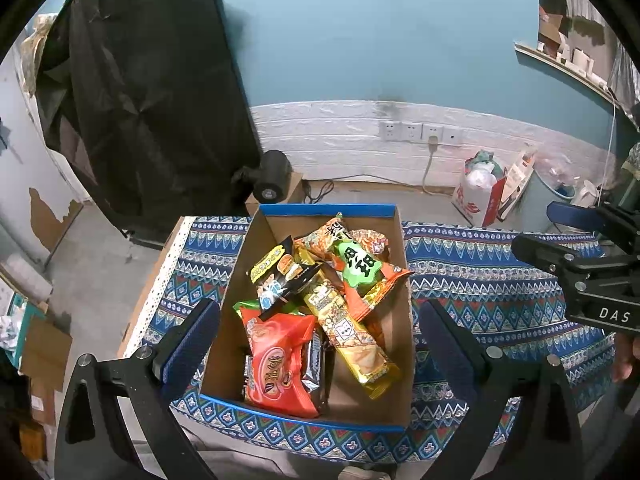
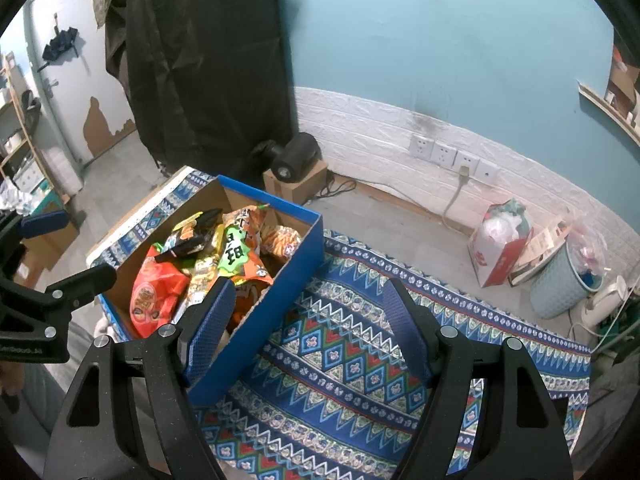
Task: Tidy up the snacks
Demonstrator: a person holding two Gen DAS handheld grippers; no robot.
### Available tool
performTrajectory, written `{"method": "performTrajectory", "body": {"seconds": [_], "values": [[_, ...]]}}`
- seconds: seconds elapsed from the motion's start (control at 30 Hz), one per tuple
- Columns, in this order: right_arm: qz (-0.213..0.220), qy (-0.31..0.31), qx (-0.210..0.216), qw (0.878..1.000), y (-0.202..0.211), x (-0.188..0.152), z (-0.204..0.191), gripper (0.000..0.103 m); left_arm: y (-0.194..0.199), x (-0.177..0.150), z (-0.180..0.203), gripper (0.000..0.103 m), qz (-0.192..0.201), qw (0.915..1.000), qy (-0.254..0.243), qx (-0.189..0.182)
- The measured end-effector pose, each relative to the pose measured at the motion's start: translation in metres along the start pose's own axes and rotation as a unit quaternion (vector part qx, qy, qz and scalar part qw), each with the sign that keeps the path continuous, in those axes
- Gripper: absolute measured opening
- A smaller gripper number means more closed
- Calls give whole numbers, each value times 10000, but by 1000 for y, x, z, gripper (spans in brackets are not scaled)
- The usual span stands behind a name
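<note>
A tabletop draped in a blue patterned cloth is seen against a teal wall with white brick-look panelling and a row of sockets. A blue-rimmed cardboard box sits on the cloth, its long axis running away from the left wrist camera. Snack packets are piled inside: a red packet at the near end, a long gold packet lying roughly along the box, and an orange-and-green packet angled across. The left tongs are held released above the box, nothing between them. The right tongs are likewise spread and empty, over bare cloth beside the box. Only the right view shows a pale blue bin and a door with peeling paint.
</note>
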State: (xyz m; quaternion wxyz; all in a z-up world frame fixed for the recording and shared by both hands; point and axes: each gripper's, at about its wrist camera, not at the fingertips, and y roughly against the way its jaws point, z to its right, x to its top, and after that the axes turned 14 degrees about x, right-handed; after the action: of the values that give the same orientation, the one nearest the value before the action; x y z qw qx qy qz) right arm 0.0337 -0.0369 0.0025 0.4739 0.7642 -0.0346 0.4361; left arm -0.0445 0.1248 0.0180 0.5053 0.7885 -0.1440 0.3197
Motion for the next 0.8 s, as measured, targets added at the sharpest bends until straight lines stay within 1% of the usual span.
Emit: {"method": "performTrajectory", "body": {"seconds": [0.8], "values": [[-12,6,-6,10000,0,0,0,75,1,0,-1,100,-26,10000,-10,-72]]}}
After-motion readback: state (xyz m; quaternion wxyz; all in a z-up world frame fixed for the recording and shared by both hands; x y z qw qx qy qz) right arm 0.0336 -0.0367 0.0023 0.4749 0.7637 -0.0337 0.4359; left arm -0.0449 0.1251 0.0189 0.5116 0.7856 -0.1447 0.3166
